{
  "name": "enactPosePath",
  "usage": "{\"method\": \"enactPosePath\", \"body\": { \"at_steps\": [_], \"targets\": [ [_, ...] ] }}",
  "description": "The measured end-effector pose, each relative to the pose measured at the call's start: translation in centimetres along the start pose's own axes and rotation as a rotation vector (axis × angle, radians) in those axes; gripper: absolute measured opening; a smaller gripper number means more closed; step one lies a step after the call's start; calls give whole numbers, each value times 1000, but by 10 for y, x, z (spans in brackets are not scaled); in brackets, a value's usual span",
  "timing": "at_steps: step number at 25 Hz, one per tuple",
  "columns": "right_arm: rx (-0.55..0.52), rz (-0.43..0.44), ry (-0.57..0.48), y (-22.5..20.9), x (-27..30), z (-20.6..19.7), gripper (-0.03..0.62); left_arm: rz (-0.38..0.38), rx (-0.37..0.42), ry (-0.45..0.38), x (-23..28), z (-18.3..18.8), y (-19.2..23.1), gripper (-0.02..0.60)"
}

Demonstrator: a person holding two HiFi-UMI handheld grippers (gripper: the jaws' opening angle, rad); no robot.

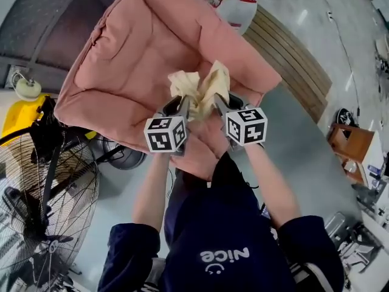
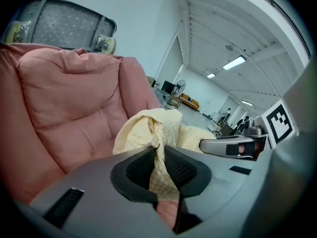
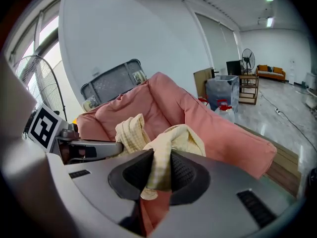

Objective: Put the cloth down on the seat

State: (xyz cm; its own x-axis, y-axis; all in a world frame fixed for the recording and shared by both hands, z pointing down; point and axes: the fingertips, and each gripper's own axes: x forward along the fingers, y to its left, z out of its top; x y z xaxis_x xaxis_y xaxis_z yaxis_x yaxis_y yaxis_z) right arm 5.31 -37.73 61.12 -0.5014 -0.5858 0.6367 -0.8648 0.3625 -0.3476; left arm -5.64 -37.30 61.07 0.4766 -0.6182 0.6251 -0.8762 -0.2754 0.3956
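Head view | left gripper (image 1: 182,104) and right gripper (image 1: 219,100) both clamped on cloth (image 1: 198,87) | cloth bunched between the 2, over seat (image 1: 152,96) front.

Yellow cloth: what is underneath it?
The pink seat lies under the cloth, which the left claw and right claw pinch. The cloth and claws cover the patch of cushion right below, so any touching cannot be seen.

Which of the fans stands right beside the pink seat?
The big black wire-cage floor fan at the person's left, next to the pink seat. The other, a pedestal fan, stands far off across the hall.
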Motion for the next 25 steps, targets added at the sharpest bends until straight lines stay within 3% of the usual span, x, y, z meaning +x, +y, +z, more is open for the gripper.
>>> {"method": "enactPosePath", "body": {
  "at_steps": [10,19,25],
  "targets": [
    [64,-3,99,-29,65,-59,93,38,-44,133,64,-64,37,80],
    [101,-9,151,-58,89,-93,93,123,-110,195,92,-101,69,80],
    [131,-67,218,-85,105,-135,93,219,-152,267,113,-136,90,80]
  ]
}}
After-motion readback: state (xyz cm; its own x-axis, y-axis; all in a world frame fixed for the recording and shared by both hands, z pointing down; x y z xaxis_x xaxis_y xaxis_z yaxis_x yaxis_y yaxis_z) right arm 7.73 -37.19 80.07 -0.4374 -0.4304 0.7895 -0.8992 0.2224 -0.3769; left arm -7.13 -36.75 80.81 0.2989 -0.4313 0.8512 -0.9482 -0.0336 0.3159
